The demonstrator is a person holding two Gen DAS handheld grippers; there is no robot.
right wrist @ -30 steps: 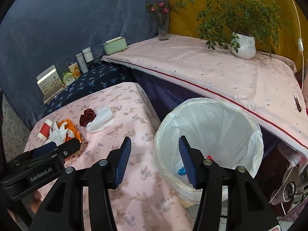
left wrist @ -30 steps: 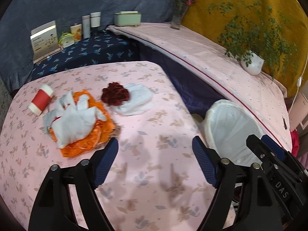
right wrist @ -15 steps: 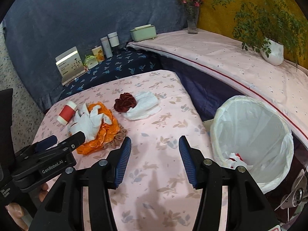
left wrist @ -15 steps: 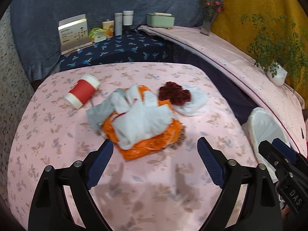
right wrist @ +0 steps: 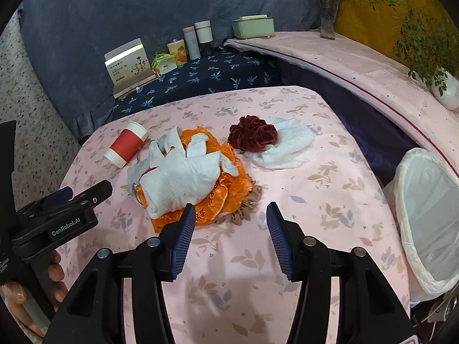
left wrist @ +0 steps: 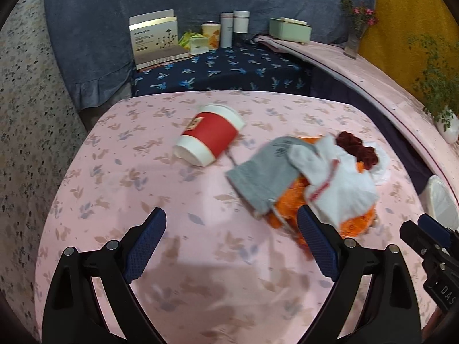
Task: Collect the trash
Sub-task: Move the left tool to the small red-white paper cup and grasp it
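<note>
Two of my grippers are hovering empty over the pink desk (right wrist: pixel 330 189), left gripper (left wrist: pixel 231 243) opening wide, right gripper (right wrist: pixel 229 238) half-open, facing the orange bag (right wrist: pixel 226 183), white cloth (right wrist: pixel 183 177) and red cup (left wrist: pixel 212 136).

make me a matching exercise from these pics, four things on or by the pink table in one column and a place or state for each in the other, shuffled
Things:
1. red paper cup
2. white glove
3. dark red scrunchie
4. lined bin

Places or states:
a. resting on the white tissue
b. lying on its side
c. beside the table's edge
d. on top of the orange bag

Pairs: 1-b, 2-d, 3-a, 4-c
</note>
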